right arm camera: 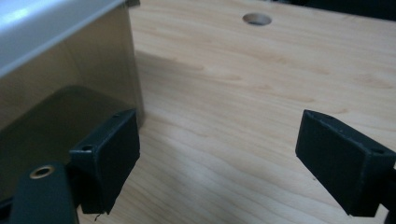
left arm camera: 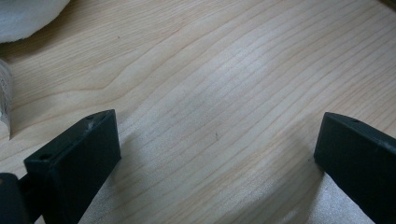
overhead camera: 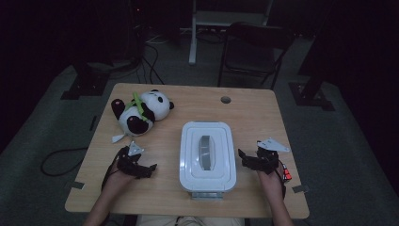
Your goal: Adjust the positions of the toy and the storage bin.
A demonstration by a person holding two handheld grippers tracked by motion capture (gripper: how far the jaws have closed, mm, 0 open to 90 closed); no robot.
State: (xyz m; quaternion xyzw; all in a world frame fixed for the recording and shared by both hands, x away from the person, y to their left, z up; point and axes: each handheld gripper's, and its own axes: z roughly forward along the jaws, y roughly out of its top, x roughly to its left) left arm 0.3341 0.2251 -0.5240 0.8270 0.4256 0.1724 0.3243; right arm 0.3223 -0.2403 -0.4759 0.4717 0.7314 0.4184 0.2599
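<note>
Seeing both units idle on the worktop [overhead camera: 263, 108], one either side of the white lidded box [overhead camera: 207, 157]. Left hand-held gripper [overhead camera: 147, 170] sits just left of the box, jaws spread wide, nothing between them but bare wood in my left gripper view [left arm camera: 217, 135]. Right hand-held gripper [overhead camera: 244, 157] sits just right of the box, jaws also spread, nothing pinched; in my right gripper view [right arm camera: 217, 154] its near jaw is just beside the box wall [right arm camera: 70, 93], can't tell if touching. Box stands centre-front of the worktop, lid [overhead camera: 207, 153] closed, grey handle [overhead camera: 205, 152] lying flat on top. Contents hidden by the lid; can't tell what's inside. Panda plush [overhead camera: 140, 111] lies at the far-left of the worktop, well apart from the box. Cable hole [overhead camera: 226, 100] beyond the box.
</note>
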